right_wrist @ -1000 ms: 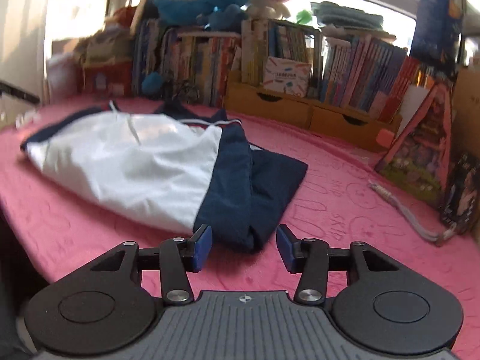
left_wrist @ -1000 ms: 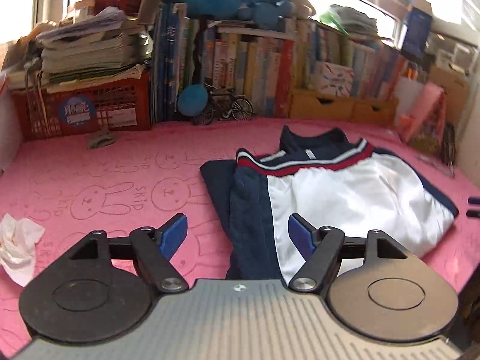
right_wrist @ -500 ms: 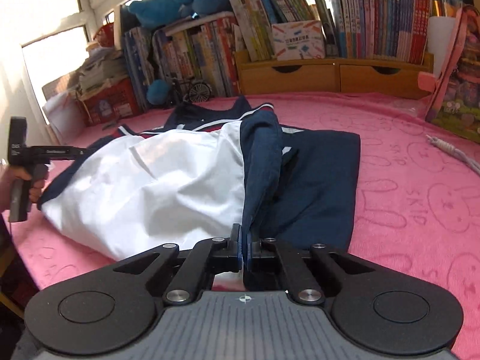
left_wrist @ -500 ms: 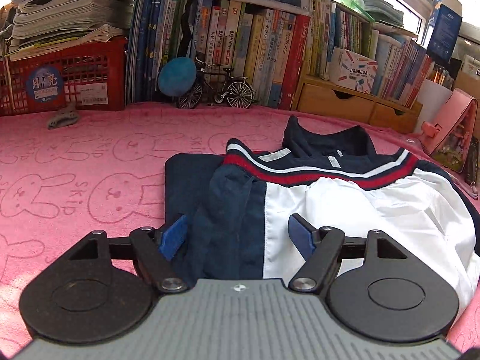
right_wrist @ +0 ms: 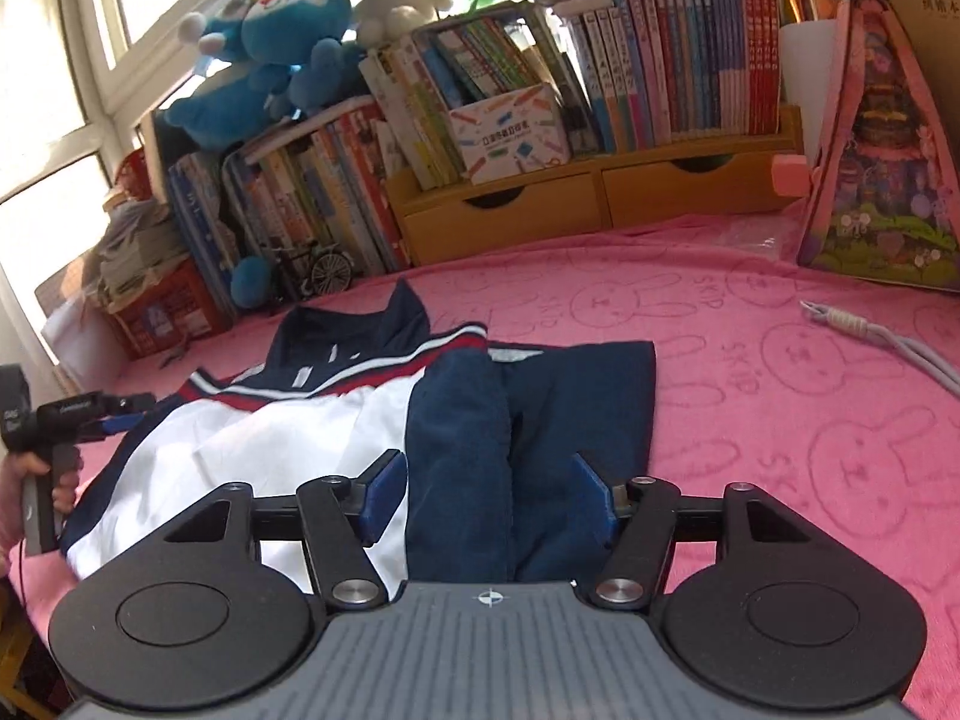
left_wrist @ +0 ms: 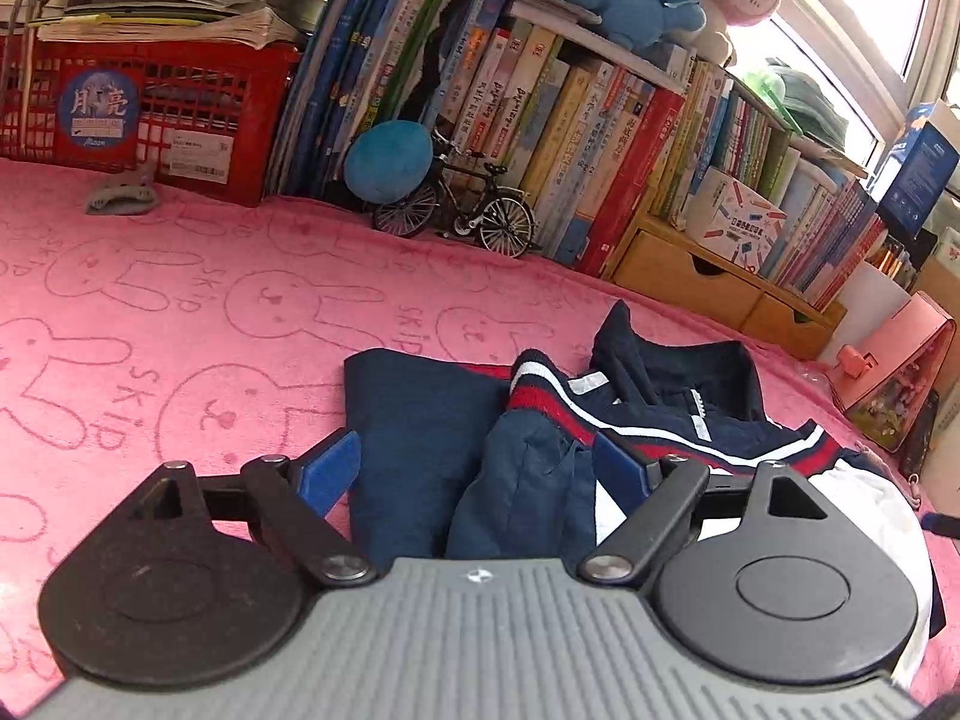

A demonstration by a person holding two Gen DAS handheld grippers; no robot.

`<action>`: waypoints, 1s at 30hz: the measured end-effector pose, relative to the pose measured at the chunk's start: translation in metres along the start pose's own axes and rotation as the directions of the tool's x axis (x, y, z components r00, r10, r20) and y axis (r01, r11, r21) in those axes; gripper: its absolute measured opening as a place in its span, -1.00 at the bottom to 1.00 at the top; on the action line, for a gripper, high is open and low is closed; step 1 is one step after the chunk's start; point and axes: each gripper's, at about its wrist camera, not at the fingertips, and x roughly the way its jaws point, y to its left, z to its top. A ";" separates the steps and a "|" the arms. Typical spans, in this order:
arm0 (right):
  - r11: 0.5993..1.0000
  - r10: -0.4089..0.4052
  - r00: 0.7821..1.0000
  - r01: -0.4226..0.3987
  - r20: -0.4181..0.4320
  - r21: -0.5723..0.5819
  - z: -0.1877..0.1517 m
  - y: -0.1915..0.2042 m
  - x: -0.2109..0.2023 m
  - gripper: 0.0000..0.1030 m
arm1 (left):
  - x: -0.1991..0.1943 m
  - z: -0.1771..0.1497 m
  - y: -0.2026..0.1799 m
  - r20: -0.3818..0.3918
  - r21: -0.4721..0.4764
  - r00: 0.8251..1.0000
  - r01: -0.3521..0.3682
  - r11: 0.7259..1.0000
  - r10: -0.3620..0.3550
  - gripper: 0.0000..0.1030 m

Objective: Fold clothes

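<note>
right gripper [right_wrist: 487, 495] lets go the navy sleeve [right_wrist: 459, 456], jaws opening around it like the left gripper [left_wrist: 477, 468], so that fold is laid.

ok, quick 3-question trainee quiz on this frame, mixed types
1. True or false: the jacket lies on a pink rabbit-print cloth.
2. What stands between the pads of the right gripper?
   A. a navy sleeve fold
   B. a book
   C. nothing
3. Which model stands before the books, beside the blue plush ball?

Key:
1. True.
2. A; jaws opening, pads clear of the fabric.
3. A toy bicycle.
</note>
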 end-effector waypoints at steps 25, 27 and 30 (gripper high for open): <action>0.957 0.077 0.980 -0.022 0.182 -0.288 -0.086 0.184 0.008 0.25 | -0.058 -0.121 -0.175 0.250 0.494 0.944 -0.315 0.810 0.214 -0.01; 0.962 0.054 0.990 -0.016 0.134 -0.271 -0.098 0.188 0.019 0.25 | -0.040 -0.134 -0.172 0.239 0.560 0.912 -0.410 0.720 0.333 -0.02; 0.911 -0.085 0.983 0.144 0.165 -0.387 -0.114 0.192 0.025 0.24 | -0.030 -0.147 -0.153 0.291 0.608 0.821 -0.555 0.568 0.491 -0.02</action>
